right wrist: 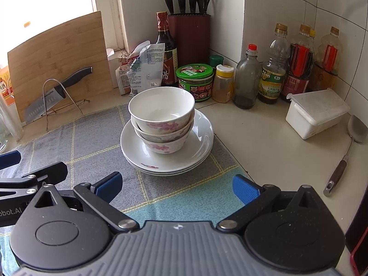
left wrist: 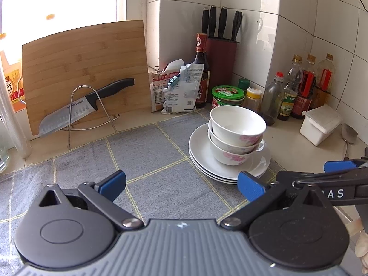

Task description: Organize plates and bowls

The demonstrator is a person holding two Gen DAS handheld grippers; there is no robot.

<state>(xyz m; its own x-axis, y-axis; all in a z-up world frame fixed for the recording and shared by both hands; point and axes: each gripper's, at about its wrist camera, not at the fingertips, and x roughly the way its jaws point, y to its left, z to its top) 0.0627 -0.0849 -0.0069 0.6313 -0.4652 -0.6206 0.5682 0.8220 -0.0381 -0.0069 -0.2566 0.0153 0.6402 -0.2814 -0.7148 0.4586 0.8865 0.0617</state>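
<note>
left gripper (left wrist: 181,187): fingers spread wide, nothing held, above the grey checked cloth (left wrist: 147,161).
right gripper (right wrist: 177,187): fingers wide apart, empty, near the plate stack's front edge.
bowls (right wrist: 162,118): three nested, floral print, upright on top of the plates.
plates (right wrist: 197,147): three stacked, on the cloth's right part on the desk (right wrist: 264,142).
behind stack: green-lid jar (right wrist: 195,80), sauce bottles, knife block (right wrist: 192,39).
left side: cutting board (left wrist: 85,69), knife (left wrist: 85,108) leaning on wire rack.
right side: white lidded box (right wrist: 315,115), spatula (right wrist: 347,151).
</note>
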